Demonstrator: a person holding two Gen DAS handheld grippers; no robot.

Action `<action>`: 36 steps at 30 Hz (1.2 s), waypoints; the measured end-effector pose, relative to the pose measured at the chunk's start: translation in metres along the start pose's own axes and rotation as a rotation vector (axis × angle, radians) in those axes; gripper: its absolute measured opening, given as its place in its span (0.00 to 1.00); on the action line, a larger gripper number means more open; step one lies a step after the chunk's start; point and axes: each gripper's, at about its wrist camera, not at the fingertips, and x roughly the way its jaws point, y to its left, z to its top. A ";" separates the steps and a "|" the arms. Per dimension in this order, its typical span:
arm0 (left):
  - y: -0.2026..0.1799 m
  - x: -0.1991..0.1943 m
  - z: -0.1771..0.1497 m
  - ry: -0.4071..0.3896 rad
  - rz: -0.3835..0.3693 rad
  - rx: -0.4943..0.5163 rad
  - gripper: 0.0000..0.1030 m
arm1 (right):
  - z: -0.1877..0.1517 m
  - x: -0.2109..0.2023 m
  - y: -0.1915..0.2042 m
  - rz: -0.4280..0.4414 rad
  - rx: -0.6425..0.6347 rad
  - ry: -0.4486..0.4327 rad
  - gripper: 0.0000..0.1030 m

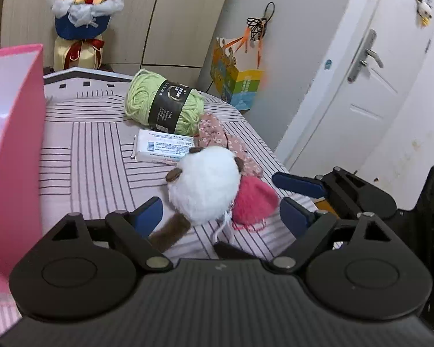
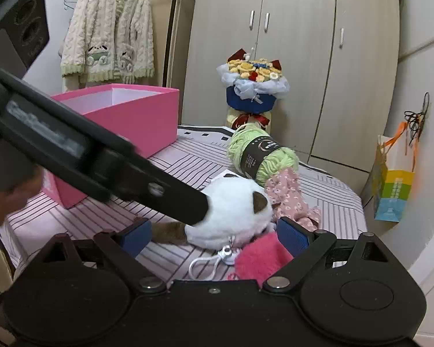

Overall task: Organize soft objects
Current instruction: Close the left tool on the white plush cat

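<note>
Two soft toys lie on your striped bed (image 1: 95,150): white plush (image 1: 207,185), then pink pouch (image 1: 253,202) touching it. Both your left hand-held gripper (image 1: 220,214) and right hand-held gripper (image 2: 214,235) gape apart around them.

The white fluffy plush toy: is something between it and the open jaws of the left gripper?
Nothing visible: the white fluffy plush toy lies directly ahead of the left gripper, whose open jaws flank it.

My left gripper (image 1: 220,211): matte black ribbed housing, two round domed covers, silver pivot pins, angular black linkages, blue ridged pads (image 1: 150,214). My right gripper (image 2: 214,235): the same black body, one small centre screw, blue pads (image 2: 292,235).
</note>
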 end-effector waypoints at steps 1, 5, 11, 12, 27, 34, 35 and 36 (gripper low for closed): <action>0.001 0.005 0.002 -0.001 0.005 -0.006 0.83 | 0.001 0.004 -0.001 0.003 0.004 0.008 0.92; 0.007 0.023 0.006 -0.004 0.013 -0.034 0.82 | 0.005 0.025 -0.005 -0.012 0.025 0.046 0.92; 0.020 0.044 0.010 0.000 0.021 -0.098 0.70 | 0.005 0.046 -0.009 -0.013 0.034 0.101 0.92; 0.020 0.048 0.010 0.005 0.033 -0.096 0.68 | 0.005 0.050 -0.009 -0.015 0.032 0.110 0.92; 0.020 0.051 -0.002 0.001 -0.009 -0.101 0.62 | 0.004 0.051 0.006 -0.097 0.010 0.084 0.76; 0.020 0.043 -0.006 0.007 0.007 -0.121 0.62 | 0.005 0.045 0.016 -0.102 0.015 0.073 0.76; 0.019 0.041 -0.007 0.010 0.013 -0.120 0.62 | 0.005 0.044 0.018 -0.103 0.015 0.072 0.76; 0.019 0.039 -0.007 0.012 0.018 -0.121 0.62 | 0.004 0.043 0.019 -0.101 0.020 0.071 0.76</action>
